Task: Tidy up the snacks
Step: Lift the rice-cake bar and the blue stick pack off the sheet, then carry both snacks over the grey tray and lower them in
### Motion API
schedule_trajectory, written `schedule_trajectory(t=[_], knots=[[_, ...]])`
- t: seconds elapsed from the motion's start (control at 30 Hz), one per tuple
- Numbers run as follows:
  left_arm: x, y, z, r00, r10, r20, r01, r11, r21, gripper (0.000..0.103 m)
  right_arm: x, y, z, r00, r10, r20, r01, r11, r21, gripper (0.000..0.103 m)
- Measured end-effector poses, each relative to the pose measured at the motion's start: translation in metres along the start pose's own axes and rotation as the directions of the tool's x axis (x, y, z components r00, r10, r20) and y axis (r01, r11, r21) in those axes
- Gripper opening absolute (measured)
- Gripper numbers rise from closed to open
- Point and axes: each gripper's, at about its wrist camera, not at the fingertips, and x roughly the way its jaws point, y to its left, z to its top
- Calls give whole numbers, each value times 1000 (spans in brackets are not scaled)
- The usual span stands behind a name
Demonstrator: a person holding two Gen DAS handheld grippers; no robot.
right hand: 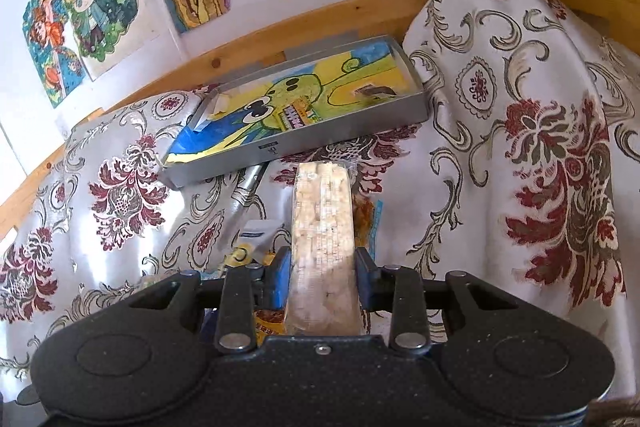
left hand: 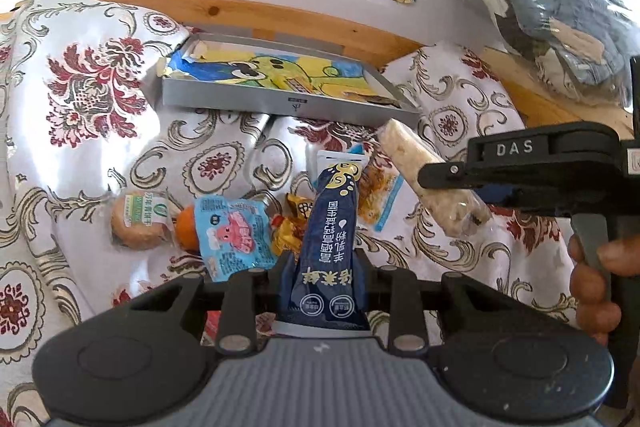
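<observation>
The left hand-held gripper is clamped on a dark blue pouch, lifted over the snack pile on the patterned cloth. The right hand-held gripper grips a pale wrapped bar, pointed at the grey tray near the cloth's far edge by the wooden rail. Both snacks seem mid-carry; next likely calls for reaching over the tray's rim and releasing inside.

Dark blue snack pouch upright, clamped between fingers. Pale rice-cracker bar in clear wrap, also gripped, tilted. Round biscuit, blue packet with pink print, yellow candies loose on floral cloth. Grey tray behind them.
</observation>
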Motion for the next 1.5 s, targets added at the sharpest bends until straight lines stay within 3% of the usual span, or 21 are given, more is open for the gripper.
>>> schedule_trajectory(t=[0.33,0.53,0.77,0.93,1.2,1.5], knots=[[-7,6,28,997,46,66,-44,998,-33,33,-7,2,10,995,47,89,-47,999,5,34],[11,16,75,989,120,84,-112,989,-96,33,2,-2,37,980,90,177,-90,996,-4,34],[49,12,135,964,222,145,-207,972,-111,33,39,-10,79,942,142,303,-136,990,-39,34],[80,11,168,954,261,150,-247,963,-109,33,75,-28,96,938,188,292,-204,979,24,34],[138,12,200,945,312,93,-301,946,-120,33,121,-43,130,926,178,333,-222,970,97,34],[195,25,204,947,319,-42,-321,932,-168,33,156,-51,137,947,184,263,-220,969,112,34]])
